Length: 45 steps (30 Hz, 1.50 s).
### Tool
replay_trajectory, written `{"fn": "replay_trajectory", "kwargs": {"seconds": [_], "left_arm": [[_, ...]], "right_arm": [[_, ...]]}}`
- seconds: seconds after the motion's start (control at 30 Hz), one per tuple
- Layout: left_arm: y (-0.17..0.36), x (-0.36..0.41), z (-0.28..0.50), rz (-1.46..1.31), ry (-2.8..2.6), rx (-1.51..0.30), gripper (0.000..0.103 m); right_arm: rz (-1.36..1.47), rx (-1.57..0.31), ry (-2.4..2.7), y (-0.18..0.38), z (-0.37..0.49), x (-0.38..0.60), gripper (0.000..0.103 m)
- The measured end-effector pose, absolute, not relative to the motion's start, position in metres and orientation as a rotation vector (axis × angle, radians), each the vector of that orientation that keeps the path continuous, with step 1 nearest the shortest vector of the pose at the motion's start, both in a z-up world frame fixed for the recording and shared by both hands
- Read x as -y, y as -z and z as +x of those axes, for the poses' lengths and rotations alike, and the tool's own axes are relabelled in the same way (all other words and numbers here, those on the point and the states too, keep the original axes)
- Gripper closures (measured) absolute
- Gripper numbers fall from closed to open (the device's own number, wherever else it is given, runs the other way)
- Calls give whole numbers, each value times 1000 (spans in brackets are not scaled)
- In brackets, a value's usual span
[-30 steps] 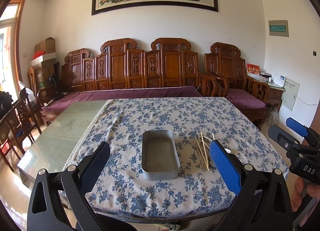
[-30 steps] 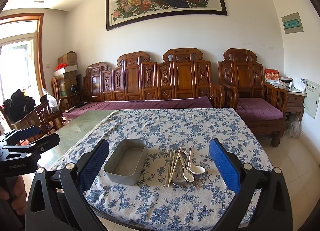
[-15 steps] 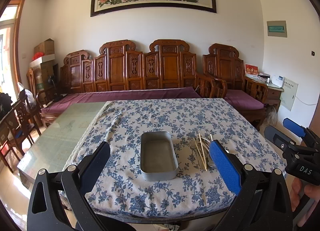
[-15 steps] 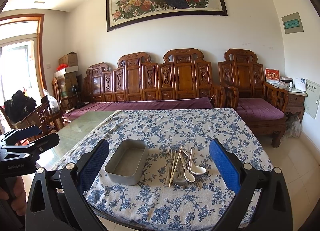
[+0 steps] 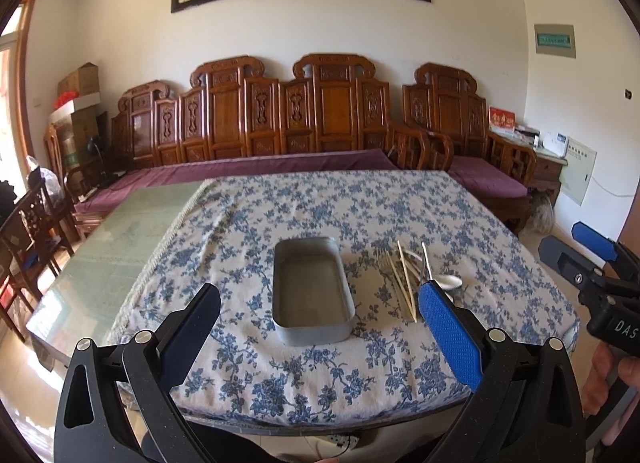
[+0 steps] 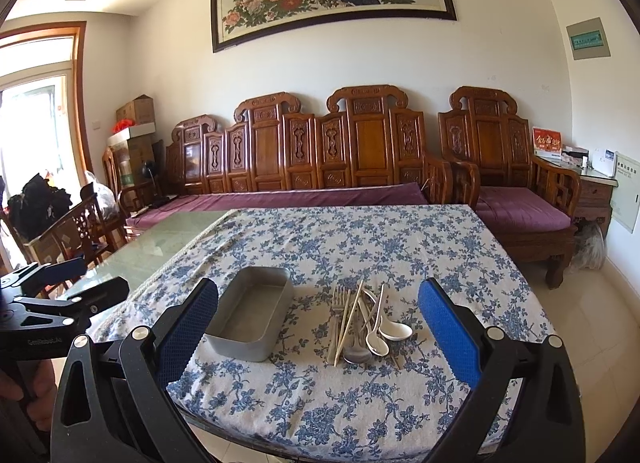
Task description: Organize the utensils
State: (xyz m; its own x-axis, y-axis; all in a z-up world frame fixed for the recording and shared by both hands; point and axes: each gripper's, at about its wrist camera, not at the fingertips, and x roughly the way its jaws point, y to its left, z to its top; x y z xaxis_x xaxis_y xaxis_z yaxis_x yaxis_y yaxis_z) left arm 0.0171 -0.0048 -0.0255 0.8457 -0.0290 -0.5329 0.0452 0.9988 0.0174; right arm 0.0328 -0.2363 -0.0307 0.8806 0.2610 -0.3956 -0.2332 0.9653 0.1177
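Note:
An empty grey metal tray (image 5: 312, 290) (image 6: 251, 313) sits near the table's front edge. Right of it lies a pile of utensils (image 6: 362, 321) (image 5: 412, 275): forks (image 6: 339, 299), wooden chopsticks (image 6: 350, 317), a metal spoon and two white spoons (image 6: 386, 333). My left gripper (image 5: 320, 327) is open and empty, held off the front edge, facing the tray. My right gripper (image 6: 318, 327) is open and empty, off the front edge, facing the pile. Each gripper shows at the edge of the other's view (image 5: 588, 259) (image 6: 60, 295).
The table carries a blue floral cloth (image 6: 360, 247); its left part is bare green glass (image 5: 120, 239). Carved wooden benches with purple cushions (image 5: 280, 167) stand behind the table. Wooden chairs (image 6: 84, 231) stand at the left.
Both grippers have moved a little forward toward the table, so the tray and utensils sit slightly lower and closer in view. Both stay open.

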Motion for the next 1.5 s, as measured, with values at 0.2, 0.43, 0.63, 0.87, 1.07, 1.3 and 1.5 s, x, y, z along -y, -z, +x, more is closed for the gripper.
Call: {"fn": "replay_trajectory", "kwargs": {"seconds": [0.2,0.43,0.63,0.87,1.07,1.3,1.5], "left_arm": [[45,9,35,46,55,-620,7],[59,14,58,71,91,-657,7],[72,24,81,98,129,-672,7],[91,43,105,138,162,-707,7],[109,59,129,119,219,-762,12],[137,74,152,116,231,-828,23],[155,79,153,103,226,-859,28]], "right_arm": [[56,-474,-259,53,56,243,16],[44,-543,-247,75,89,254,29],[43,-603,-251,85,127,267,38],[27,-666,-267,99,162,276,43],[-14,-717,-263,118,184,284,49],[-75,-787,-311,154,197,281,55],[-95,-846,-362,190,203,277,59]]}}
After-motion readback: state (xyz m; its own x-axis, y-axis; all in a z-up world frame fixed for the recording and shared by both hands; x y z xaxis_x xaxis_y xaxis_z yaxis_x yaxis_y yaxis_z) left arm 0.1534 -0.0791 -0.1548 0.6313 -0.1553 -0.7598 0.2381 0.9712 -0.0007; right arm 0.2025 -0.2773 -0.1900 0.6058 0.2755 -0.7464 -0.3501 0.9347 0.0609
